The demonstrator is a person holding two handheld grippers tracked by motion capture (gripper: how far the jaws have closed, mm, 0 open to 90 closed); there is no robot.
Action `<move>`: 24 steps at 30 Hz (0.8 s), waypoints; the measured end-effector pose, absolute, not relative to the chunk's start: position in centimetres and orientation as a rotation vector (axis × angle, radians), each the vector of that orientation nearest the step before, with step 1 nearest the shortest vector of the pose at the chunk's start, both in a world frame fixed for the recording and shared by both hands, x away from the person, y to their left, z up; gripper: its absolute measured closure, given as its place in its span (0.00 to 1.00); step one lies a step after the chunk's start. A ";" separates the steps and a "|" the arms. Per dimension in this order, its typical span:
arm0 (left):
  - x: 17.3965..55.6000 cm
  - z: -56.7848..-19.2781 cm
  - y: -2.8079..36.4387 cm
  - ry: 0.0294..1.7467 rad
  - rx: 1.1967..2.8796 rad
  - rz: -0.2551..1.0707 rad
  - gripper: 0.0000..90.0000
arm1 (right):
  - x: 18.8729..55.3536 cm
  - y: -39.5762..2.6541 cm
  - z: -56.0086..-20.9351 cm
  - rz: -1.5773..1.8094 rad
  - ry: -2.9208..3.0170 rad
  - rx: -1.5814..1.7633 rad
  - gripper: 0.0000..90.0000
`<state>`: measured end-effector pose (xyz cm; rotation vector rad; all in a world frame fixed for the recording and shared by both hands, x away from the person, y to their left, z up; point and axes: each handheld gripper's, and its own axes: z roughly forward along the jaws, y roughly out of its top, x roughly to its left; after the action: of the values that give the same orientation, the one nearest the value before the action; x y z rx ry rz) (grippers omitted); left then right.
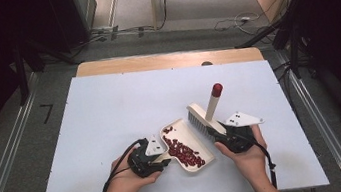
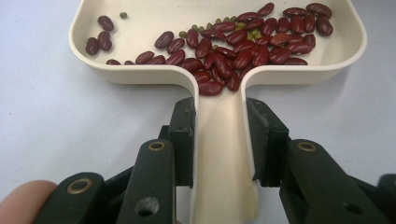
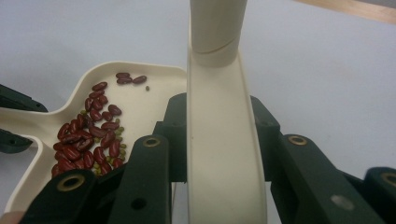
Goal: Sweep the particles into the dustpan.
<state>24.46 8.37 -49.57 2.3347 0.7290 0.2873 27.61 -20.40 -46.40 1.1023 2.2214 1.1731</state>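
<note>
A white table cover (image 1: 110,109) lies over a wooden table (image 1: 153,61), whose bare far edge shows beyond it. Cables (image 1: 236,20) lie on the grey floor (image 1: 11,164) behind the table, and metal rails (image 1: 4,165) run along both its sides.

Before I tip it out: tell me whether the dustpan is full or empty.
Partly full. The dustpan holds a loose pile of red beans with a few small green ones, mostly near its handle; much of its floor is bare.
</note>
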 end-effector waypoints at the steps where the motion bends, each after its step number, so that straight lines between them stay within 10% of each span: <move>1: 24.5 -49.6 8.4 0.731 2.333 0.288 0.74 | 27.6 -20.5 -46.3 1.173 2.216 1.106 0.72; 24: 24.6 -48.6 9.7 0.792 2.273 0.343 0.74 | 27.9 -23.6 -44.3 1.217 2.132 1.152 0.72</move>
<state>24.63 9.74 -48.63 2.2729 0.7924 0.3428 27.92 -23.61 -44.33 1.1516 2.1316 1.2169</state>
